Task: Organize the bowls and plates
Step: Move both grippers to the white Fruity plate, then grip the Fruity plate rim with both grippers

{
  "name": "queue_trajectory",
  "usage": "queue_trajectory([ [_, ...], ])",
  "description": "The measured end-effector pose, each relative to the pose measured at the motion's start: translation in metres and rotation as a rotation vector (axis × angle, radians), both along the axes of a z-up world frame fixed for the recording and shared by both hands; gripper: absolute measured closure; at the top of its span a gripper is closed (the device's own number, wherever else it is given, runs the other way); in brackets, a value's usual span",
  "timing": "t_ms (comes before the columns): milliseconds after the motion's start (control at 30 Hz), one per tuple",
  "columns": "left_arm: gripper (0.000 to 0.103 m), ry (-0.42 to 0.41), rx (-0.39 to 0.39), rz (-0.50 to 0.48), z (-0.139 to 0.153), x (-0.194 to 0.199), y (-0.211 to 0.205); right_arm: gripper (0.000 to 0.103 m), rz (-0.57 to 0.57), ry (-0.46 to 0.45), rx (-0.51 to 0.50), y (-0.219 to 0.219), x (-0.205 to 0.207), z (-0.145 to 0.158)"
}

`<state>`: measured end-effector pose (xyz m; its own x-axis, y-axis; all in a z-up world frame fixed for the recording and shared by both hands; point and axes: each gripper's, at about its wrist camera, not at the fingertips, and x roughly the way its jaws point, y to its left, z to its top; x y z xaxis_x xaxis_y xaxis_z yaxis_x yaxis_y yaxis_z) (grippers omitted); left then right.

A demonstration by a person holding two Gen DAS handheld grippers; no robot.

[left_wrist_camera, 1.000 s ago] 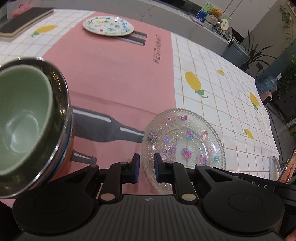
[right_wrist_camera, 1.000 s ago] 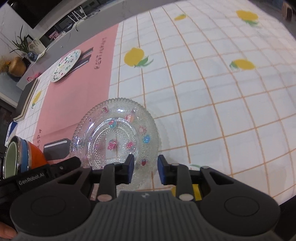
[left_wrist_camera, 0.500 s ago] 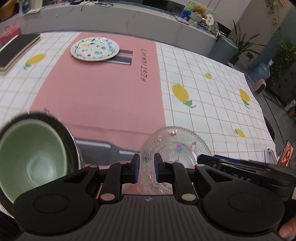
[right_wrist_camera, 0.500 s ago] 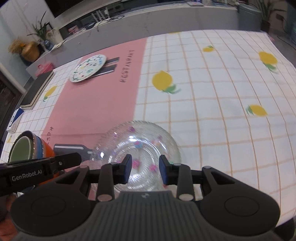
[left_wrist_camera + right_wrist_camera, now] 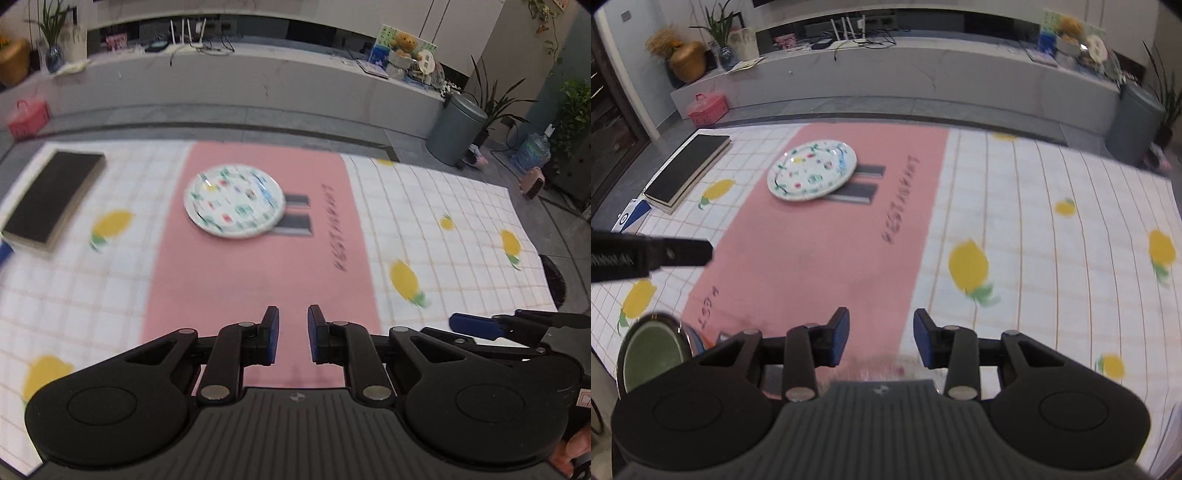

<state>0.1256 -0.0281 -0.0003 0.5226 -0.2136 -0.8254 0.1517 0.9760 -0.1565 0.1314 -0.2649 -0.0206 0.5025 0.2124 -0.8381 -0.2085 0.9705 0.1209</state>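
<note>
We lose most of the glass plate (image 5: 882, 369) behind the right gripper's body, only a blurred sliver showing. The stacked bowls (image 5: 653, 354) at near left are half covered too. The patterned plate (image 5: 234, 201) far off smears in the left view, its motifs unreadable, like the placemat lettering (image 5: 334, 225).

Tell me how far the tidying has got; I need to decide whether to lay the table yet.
Done: the bowls sit nested in one stack. In hand: nothing; the left gripper has its jaws slightly apart and empty, and the right gripper has just been opening its jaws, also empty. Left: the patterned plate lies alone far up the pink mat, apart from the glass plate, a blur under the right gripper.
</note>
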Motion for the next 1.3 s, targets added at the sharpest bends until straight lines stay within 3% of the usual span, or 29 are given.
queue_trajectory([
  [200,0.083,-0.033,0.053,0.001,0.010,0.032,0.032,0.060,0.020,0.013,0.025,0.021,0.038,0.005],
  [400,0.083,-0.005,-0.042,0.024,-0.001,0.070,0.076,0.060,-0.001,0.051,0.096,0.039,0.077,-0.003],
  [600,0.076,0.029,-0.124,0.068,-0.031,0.107,0.109,0.060,-0.031,0.084,0.148,0.057,0.117,-0.020],
  [833,0.072,0.038,-0.149,0.055,-0.068,0.146,0.111,0.060,-0.084,0.083,0.180,0.066,0.166,-0.050],
  [1300,0.072,0.039,-0.260,0.167,-0.135,0.200,0.124,0.067,-0.187,0.125,0.312,0.059,0.235,-0.114],
])
